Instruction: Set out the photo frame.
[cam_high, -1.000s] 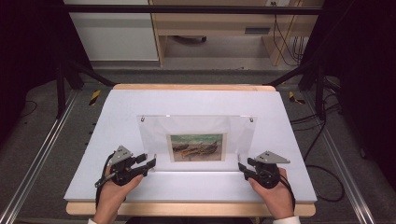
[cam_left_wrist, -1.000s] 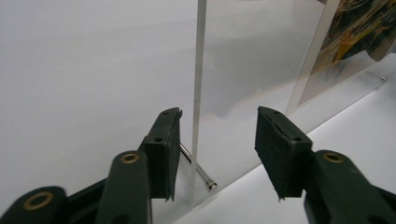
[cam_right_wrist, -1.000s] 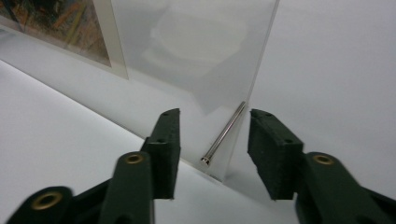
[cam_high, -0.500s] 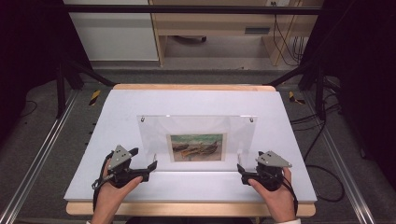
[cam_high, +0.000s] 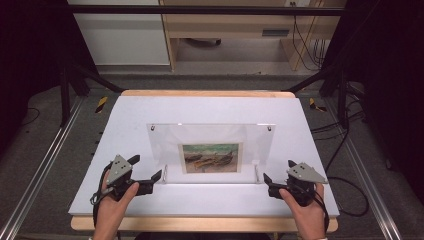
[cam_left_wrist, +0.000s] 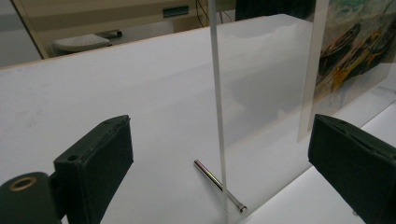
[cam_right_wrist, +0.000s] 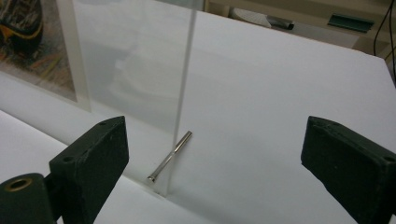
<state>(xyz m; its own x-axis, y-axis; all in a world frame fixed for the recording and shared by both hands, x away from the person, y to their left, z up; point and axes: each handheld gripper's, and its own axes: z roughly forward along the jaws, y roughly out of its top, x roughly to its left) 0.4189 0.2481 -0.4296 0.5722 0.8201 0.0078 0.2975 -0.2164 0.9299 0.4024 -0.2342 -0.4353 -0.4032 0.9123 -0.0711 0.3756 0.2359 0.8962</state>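
High view, frame: the clear acrylic picture frame (cam_high: 212, 145) stood upright across the middle of the white tabletop (cam_high: 210, 107), nearer the front edge than the back, with a painted print of boats (cam_high: 210, 158) held low in its centre.
High view, my left tongs: my left gripper (cam_high: 156, 178) lay by the frame's lower left corner, jaws apart, holding nothing.
High view, my right tongs: my right gripper (cam_high: 265, 179) lay by the lower right corner, jaws also apart and empty.
Left gripper view, panel edge: the frame's left edge (cam_left_wrist: 217, 107) rose between my two black jaws, touching neither.
Left gripper view, foot: a thin metal support pin (cam_left_wrist: 217, 184) ran through the bottom of the panel and rested on the tabletop.
Right gripper view, panel edge: the frame's right edge (cam_right_wrist: 184, 88) stood between my jaws, closer to the left one, with clear air on both sides.
Right gripper view, foot: a second metal pin (cam_right_wrist: 170, 155) lay at the panel's base.
Step in hand: I judged I was lining up both tongs on the frame's two ends, before any grip.
Next move: I reckoned it called for closing both pairs squarely on the thin edges, evenly, above the pins.
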